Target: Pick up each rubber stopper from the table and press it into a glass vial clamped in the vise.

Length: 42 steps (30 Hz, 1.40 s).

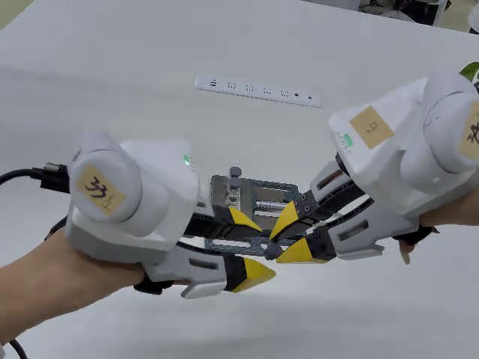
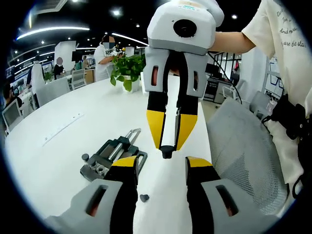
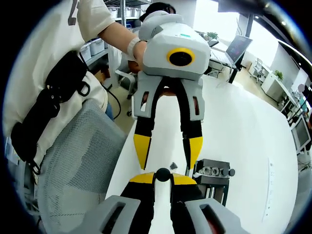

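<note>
White table (image 1: 150, 75) with a power strip (image 1: 258, 90) at the far side; my two grippers meet tip to tip on the near side of the vise (image 1: 247, 196).

My right gripper (image 2: 167, 144) has its jaws pressed together on a black rubber stopper (image 2: 167, 152), which it holds above the table, near the vise but apart from it. My left gripper (image 2: 162, 162) faces it with the jaws standing wide apart. Glass vials (image 3: 210, 171) stand upright in the vise. One loose stopper (image 2: 144, 197) lies on the table beside the vise.
</note>
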Tool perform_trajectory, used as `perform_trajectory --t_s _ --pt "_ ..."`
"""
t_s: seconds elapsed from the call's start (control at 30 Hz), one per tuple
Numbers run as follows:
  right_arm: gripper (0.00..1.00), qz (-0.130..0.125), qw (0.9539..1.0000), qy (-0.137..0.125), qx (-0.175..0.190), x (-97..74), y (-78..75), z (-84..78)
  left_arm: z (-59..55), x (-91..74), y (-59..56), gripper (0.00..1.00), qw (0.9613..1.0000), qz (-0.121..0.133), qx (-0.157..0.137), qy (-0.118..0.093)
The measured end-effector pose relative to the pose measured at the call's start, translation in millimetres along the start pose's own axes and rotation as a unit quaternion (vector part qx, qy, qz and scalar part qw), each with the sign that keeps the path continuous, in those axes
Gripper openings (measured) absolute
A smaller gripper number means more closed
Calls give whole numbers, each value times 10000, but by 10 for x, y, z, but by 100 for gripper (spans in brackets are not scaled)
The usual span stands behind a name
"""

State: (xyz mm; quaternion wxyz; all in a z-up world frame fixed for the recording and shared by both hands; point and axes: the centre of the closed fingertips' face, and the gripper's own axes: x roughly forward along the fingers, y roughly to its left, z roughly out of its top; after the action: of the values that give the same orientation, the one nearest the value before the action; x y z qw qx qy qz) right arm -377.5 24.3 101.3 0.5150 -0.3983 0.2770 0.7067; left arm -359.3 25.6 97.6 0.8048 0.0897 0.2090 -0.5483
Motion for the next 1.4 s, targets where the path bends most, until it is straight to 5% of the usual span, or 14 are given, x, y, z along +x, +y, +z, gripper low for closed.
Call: perform_trajectory --t_s 0.23,0.5,0.63,0.8,1.1,1.4 --pt "6 8 10000 48 47 9 -19 -53 -99 -35 177 65 9989 376 -277 7" --pt "6 37 10000 58 65 25 -27 -80 -225 -102 316 83 9960 735 -504 -2" --pt "6 55 9999 89 66 43 -44 -110 -305 -159 416 98 9918 1043 -742 8" --pt "6 74 9999 122 64 53 -64 -134 -334 -246 499 99 9882 1173 -973 -162" --pt "6 136 9996 215 89 96 -152 -190 -443 -369 575 99 9844 1382 -1078 -171" --pt "6 133 9990 422 -35 157 -388 -270 -536 -481 631 99 9789 1591 -1262 -234"
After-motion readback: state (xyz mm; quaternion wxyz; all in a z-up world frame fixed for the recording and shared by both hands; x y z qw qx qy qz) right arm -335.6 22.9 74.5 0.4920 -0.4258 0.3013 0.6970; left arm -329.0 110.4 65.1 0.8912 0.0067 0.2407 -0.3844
